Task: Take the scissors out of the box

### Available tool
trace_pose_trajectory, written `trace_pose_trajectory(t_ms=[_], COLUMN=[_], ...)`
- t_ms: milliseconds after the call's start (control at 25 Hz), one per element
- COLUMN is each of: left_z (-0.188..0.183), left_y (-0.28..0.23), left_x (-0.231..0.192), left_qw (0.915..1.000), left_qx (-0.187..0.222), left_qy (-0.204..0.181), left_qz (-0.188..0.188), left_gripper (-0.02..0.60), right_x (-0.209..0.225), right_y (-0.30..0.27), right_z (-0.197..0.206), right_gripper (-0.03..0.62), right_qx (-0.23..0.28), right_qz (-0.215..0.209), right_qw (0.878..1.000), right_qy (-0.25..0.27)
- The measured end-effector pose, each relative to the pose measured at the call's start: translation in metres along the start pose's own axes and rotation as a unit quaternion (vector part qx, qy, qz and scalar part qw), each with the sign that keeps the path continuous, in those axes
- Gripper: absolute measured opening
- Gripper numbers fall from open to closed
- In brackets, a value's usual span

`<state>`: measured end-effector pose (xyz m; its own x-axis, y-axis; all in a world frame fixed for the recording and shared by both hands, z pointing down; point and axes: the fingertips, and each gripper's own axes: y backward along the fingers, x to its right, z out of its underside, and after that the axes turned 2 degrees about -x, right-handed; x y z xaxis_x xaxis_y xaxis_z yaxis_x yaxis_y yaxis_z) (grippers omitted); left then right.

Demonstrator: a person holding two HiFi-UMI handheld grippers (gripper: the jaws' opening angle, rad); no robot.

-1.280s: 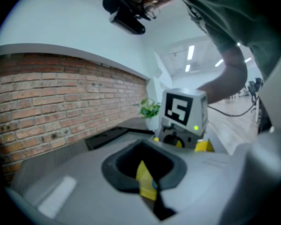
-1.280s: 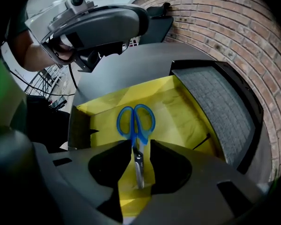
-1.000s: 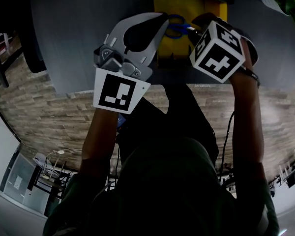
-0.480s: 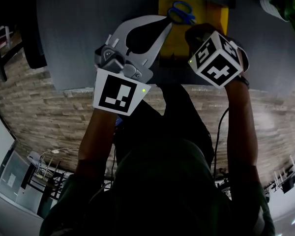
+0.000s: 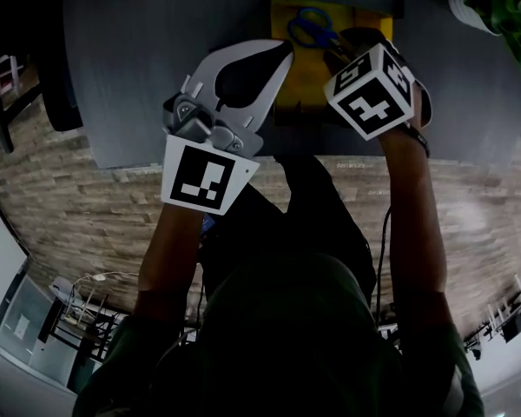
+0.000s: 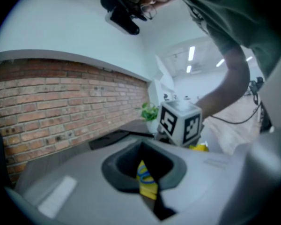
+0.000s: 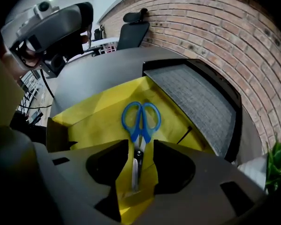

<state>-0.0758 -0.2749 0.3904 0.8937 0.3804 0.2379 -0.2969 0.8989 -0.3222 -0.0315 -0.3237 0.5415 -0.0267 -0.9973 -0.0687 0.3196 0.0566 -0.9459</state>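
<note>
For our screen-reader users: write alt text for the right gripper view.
Blue-handled scissors lie closed in an open yellow box, their blades between the tongs of the right gripper, which have just opened and do not press on them. Grey table, brick wall behind.

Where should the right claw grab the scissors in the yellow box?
Pinch the closed blades near the pivot, from above. The scissors lie flat in the box, handles away, blades between the right claw's jaws, which have just opened.
</note>
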Motion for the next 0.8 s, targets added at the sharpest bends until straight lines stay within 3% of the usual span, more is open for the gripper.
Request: trace_pose_trajectory(t_ms=[200, 360, 440, 800], left_z=[0.003, -0.001, -0.002, -0.006], left_y=[-0.001, -0.002, -0.003, -0.004], left_x=[0.001, 0.001, 0.002, 0.003], left_qw=[1.0, 1.0, 1.0, 1.0], left_qx=[-0.003, 0.0, 0.0, 0.0], left_qy=[0.003, 0.001, 0.0, -0.004], left_qz=[0.0, -0.002, -0.002, 0.003], left_gripper=[0.0, 0.0, 0.0, 0.0], right_x=[-0.001, -0.009, -0.012, -0.021], right_y=[-0.003, -0.002, -0.001, 0.017], right_z=[-0.001, -0.002, -0.001, 0.001], right_gripper=[0.157, 0.093, 0.061, 0.058], right_qx=[-0.025, -0.034, -0.026, 0.043], right_qz=[-0.024, -0.052, -0.043, -0.02], right_qw=[0.999, 0.998, 0.999, 0.999], right_qy=[-0.003, 0.009, 0.015, -0.017])
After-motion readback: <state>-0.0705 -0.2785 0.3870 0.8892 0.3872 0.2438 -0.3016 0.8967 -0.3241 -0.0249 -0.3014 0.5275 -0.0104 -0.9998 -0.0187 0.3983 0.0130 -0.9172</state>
